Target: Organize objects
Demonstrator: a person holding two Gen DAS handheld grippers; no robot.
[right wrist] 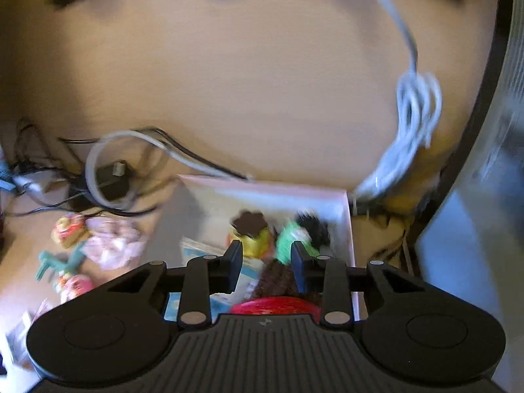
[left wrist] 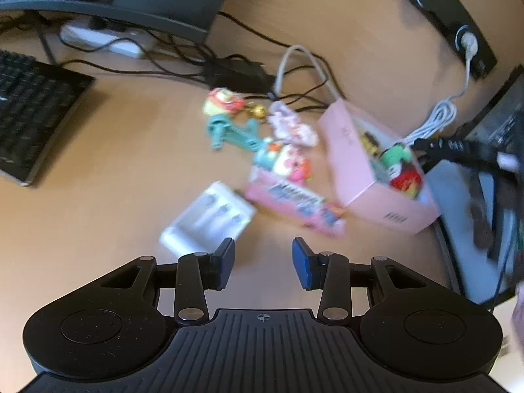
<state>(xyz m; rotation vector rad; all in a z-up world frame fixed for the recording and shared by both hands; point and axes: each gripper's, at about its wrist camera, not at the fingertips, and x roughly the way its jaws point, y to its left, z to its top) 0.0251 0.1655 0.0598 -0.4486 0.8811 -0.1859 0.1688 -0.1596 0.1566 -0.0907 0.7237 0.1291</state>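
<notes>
Pink box (left wrist: 357,163) on tabletop (left wrist: 131,150), toys inside. Right gripper (right wrist: 266,262) over the box interior, jaws parted, gripping nothing. Left gripper (left wrist: 263,260) partly open, empty, just beside white tray (left wrist: 209,219), left of box.

Pink box (left wrist: 357,170), teal toy (left wrist: 229,131) (blue-padded hand-held gripper (left wrist: 263,262))

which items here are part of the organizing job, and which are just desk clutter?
Job:
pink open cardboard box with toys inside
teal plastic figure
pink flat printed packet
white plastic battery charger

Clutter:
black keyboard
white power strip
coiled white cable
</notes>
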